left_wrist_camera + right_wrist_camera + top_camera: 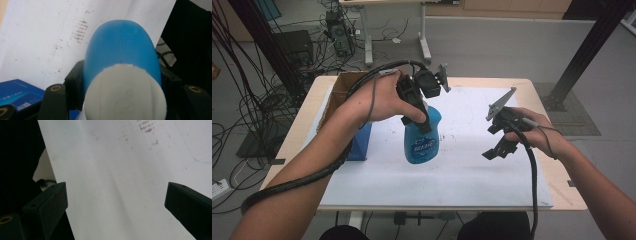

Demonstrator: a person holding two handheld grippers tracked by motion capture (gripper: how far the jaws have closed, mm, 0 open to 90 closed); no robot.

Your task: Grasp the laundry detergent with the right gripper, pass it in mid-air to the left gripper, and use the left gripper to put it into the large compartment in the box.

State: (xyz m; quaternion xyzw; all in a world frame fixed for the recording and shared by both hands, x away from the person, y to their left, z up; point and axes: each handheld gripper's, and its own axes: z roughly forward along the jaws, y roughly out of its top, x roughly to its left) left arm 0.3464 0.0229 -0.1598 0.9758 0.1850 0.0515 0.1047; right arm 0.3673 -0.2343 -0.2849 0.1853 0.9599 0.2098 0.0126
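We have our left gripper (421,117) clamped around the neck of the blue plastic bottle with a white rounded cap (422,140), which stands upright on the white paper sheet (462,170) near its middle. A dark blue box (360,145) lies just left of the bottle. Our right gripper (499,145) hovers well to the bottle's right, jaws spread wide with nothing between them.

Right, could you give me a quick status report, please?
Left gripper shut on blue plastic bottle with white cap. Right gripper open, holding nothing, over white sheet. Blue box beside bottle, clear.
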